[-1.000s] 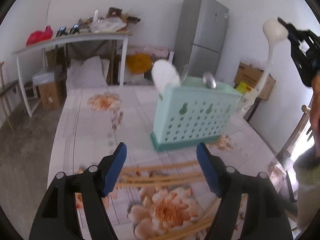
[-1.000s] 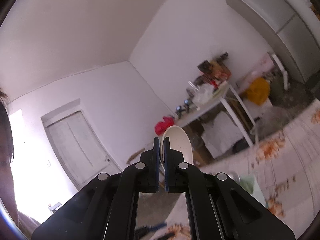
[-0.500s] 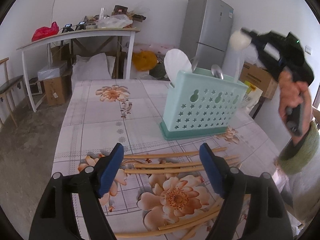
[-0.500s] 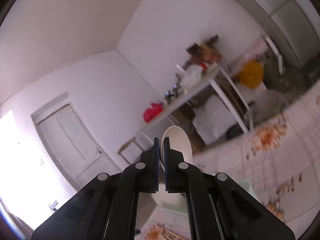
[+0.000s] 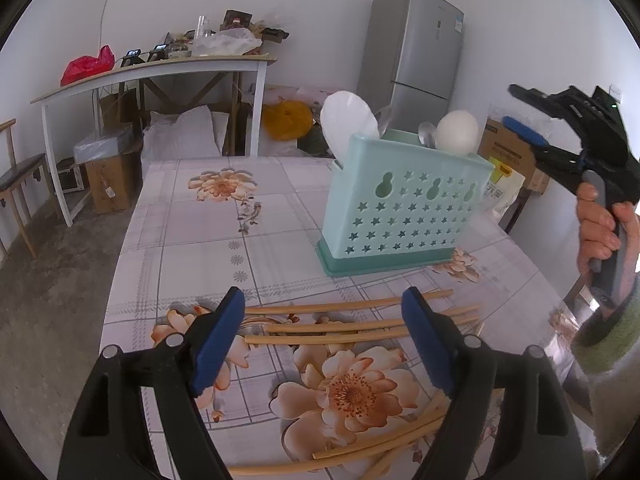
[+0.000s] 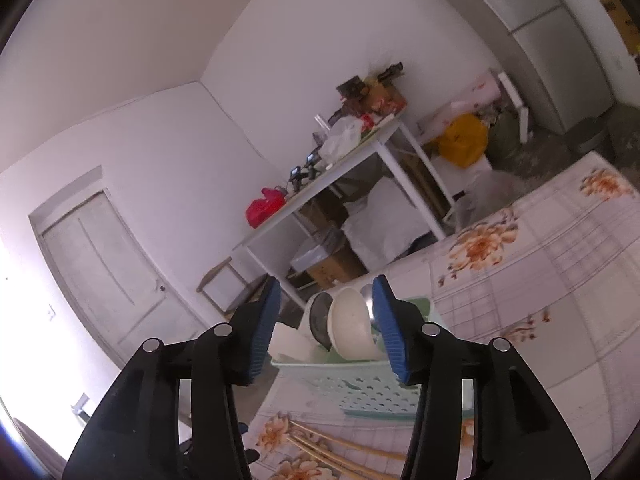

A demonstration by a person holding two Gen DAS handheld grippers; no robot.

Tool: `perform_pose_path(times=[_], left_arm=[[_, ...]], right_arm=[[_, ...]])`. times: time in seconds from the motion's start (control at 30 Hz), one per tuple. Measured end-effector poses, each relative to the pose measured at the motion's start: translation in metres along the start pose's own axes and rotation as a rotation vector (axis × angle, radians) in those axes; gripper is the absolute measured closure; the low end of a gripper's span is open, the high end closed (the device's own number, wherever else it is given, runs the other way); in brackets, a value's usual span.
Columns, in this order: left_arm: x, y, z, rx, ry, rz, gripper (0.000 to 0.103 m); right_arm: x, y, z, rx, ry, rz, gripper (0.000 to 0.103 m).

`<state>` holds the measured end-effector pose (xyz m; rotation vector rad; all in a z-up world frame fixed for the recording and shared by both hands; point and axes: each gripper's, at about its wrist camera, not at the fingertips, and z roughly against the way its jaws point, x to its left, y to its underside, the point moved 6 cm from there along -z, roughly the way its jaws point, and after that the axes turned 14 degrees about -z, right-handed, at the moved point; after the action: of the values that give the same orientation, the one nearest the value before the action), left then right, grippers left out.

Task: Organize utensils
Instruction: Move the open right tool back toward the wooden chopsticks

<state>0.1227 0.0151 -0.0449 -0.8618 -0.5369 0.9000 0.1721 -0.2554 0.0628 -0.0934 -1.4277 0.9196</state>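
A mint-green utensil holder [image 5: 404, 208] with star holes stands on the flowered table. It holds a white spatula [image 5: 347, 124], a metal spoon [image 5: 427, 133] and a cream ladle [image 5: 457, 130]. Several wooden chopsticks [image 5: 340, 326] lie on the table in front of it. My left gripper [image 5: 324, 344] is open and empty just above the chopsticks. My right gripper [image 6: 326, 330] is open and empty above the holder [image 6: 360, 384], with the ladle bowl [image 6: 350, 330] between its fingers but apart from them; it shows in the left wrist view [image 5: 532, 114] at the right.
More chopsticks [image 5: 360, 452] lie near the table's front edge. A white side table [image 5: 160, 70] with clutter, a grey fridge [image 5: 416, 44], cardboard boxes [image 5: 510, 156] and a wooden chair [image 5: 16, 176] stand around the table.
My right gripper has come down over the holder, opened and let go of the cream ladle, which now stands in the holder. My left gripper has stayed open above the chopsticks.
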Motion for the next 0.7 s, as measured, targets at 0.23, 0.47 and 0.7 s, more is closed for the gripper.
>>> perform_pose_path(times=[0.23, 0.47, 0.7], left_arm=[[0.004, 0.001, 0.003, 0.009, -0.033, 0.013, 0.024], [0.010, 0.011, 0.003, 0.032, -0.050, 0.040, 0.024], [0.012, 0.021, 0.004, 0.052, -0.040, 0.046, 0.024]], right_arm=[[0.012, 0.038, 0.031, 0.047, 0.094, 0.071, 0.055], [-0.006, 0.124, 0.034, 0.274, 0.189, 0.028, 0.055], [-0.026, 0.216, 0.028, 0.500, 0.222, -0.123, 0.060]])
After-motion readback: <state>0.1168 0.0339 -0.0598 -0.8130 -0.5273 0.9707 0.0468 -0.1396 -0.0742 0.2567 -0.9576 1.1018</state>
